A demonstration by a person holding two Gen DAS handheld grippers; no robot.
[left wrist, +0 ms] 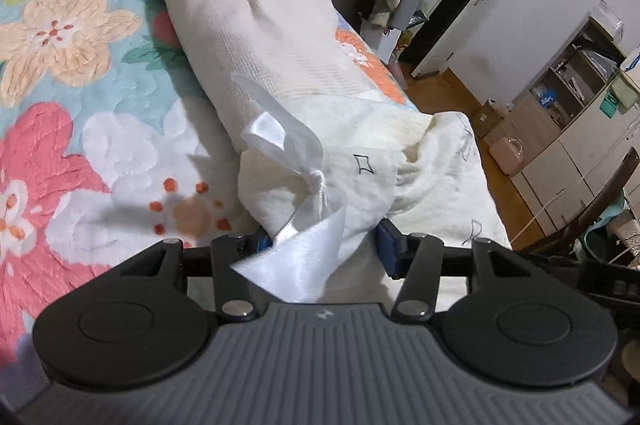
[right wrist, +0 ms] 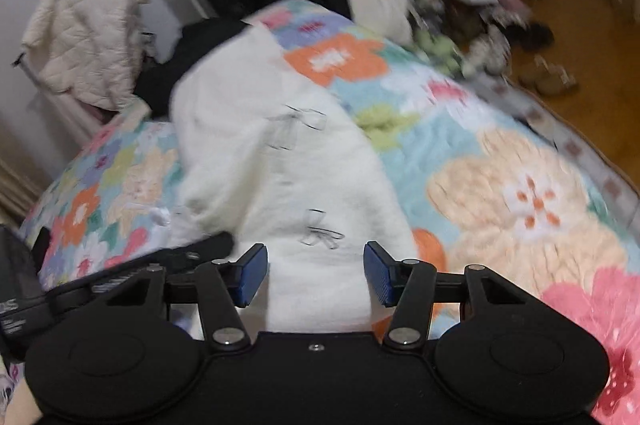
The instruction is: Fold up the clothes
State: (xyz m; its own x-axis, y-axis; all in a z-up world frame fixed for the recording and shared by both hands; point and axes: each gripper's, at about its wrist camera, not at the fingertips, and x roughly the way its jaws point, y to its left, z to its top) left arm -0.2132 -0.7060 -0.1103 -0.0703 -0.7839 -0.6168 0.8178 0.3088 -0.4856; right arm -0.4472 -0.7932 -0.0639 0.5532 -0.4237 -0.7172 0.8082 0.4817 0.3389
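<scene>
Floral quilt (left wrist: 60, 37), left gripper (left wrist: 320, 245) pads half-hidden gripping cream garment (left wrist: 280, 41), right gripper (right wrist: 316, 271) agape, blurred.

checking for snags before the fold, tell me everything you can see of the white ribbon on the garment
The white ribbon looks like shiny satin, tied in a small knot against the cream garment on the floral quilt. One wide tail drapes down between the jaws of the left gripper, over its body; another loops up and left. Those jaws stand apart around bunched cloth.

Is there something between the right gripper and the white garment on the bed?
Nothing visible. The right gripper is open, with the white garment directly between and ahead of its fingers on the floral bedspread.
</scene>
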